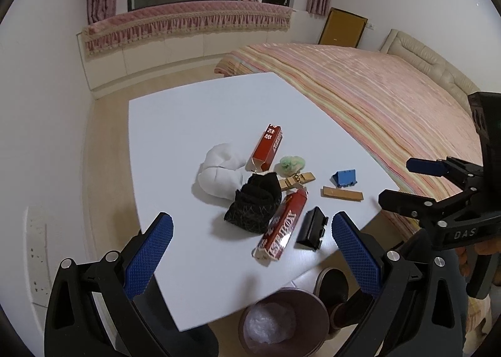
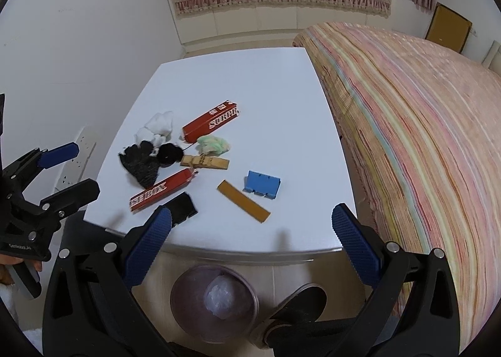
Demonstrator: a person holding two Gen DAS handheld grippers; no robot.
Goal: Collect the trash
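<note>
Both grippers, left (image 1: 252, 258) and right (image 2: 250, 249), hovering, jaws spread, empty. Red box (image 2: 161, 190) lying at surface's 7 o'clock edge, above bin (image 2: 214, 297); light, crushable—pinch mid-length across narrow sides.

2 wrist views high above, facing down, sharing table (image 1: 194, 125) (image 2: 281, 81)

The bin (image 1: 281, 322) — bottom edge cuts it; contents (image 2: 223, 297) too blurred to tell.
</note>
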